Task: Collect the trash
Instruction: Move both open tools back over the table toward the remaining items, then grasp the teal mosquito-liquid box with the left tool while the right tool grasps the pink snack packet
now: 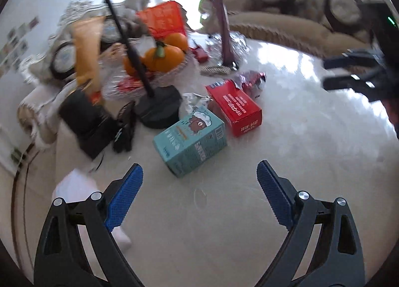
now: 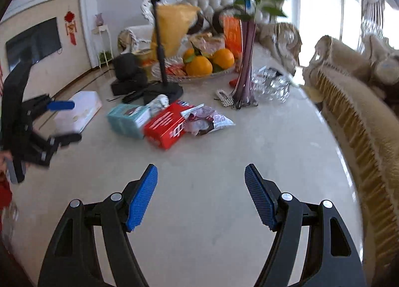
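Hanging over the pale table [image 1: 311, 137], the left tongs [image 1: 199, 177] stood spread wide with nothing between the blue pads, and the right tongs [image 2: 200, 177] were likewise parted and empty, somewhat less widely.

Straight ahead of the left tongs, and near, lay the teal carton [image 1: 190, 141], on its side with its long axis slanting up toward the right in that view. Just beyond it, touching or nearly so, lay the red box [image 1: 235, 107], its torn flap turned toward the crumpled foil wrapper [image 1: 250, 81]. A second bit of crushed wrapper [image 1: 193, 99] sat behind the teal carton.

From the right tongs the same cluster lay ahead and a little to the left, farther off, with the wrapper and red box [image 2: 165, 123] on the nearer side. By my reading the left hand was better placed for the teal carton, the right for the wrapper.

As for writing, the teal carton bore a cartoon brown bear and blurred lettering. The red box carried white characters, too smeared to read. Beyond stood a stand's round black base [image 1: 158, 107], a dish of oranges [image 1: 163, 58] and a purple vase [image 2: 245, 62].
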Action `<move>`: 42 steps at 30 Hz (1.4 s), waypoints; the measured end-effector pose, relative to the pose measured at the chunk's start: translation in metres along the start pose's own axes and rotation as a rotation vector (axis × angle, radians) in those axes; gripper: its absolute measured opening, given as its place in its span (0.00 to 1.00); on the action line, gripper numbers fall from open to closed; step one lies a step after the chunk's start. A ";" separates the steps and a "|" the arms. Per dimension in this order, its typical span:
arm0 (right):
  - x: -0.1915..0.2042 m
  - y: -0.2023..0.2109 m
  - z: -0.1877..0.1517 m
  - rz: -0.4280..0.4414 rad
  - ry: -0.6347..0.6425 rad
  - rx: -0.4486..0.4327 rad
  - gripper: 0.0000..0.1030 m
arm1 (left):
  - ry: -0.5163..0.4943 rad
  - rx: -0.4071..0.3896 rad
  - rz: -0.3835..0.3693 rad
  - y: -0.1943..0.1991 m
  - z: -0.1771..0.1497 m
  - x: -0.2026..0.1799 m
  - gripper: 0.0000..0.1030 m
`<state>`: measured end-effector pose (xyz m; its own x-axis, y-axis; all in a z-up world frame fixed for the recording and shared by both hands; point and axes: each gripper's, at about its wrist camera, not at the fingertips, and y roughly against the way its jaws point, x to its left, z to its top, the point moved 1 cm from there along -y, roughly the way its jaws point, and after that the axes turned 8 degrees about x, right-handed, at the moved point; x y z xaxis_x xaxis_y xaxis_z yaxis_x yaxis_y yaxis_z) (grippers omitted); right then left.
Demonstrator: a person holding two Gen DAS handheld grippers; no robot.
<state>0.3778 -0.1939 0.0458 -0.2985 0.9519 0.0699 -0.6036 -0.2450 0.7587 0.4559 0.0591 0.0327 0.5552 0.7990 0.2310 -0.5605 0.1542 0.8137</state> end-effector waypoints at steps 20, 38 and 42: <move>-0.021 -0.099 0.065 0.132 -0.026 0.087 0.67 | -0.225 0.142 -0.190 -0.087 0.063 0.021 0.88; -0.006 -0.112 0.107 -0.048 0.176 0.048 0.86 | -0.062 0.273 -0.153 -0.115 0.063 0.023 0.88; -0.004 -0.136 0.117 -0.081 0.217 0.140 0.86 | -0.001 0.285 -0.177 -0.123 0.060 0.026 0.88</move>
<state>0.5479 -0.1431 0.0181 -0.4142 0.9017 -0.1242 -0.5282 -0.1270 0.8396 0.5766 0.0261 -0.0294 0.6292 0.7738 0.0734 -0.2611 0.1214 0.9577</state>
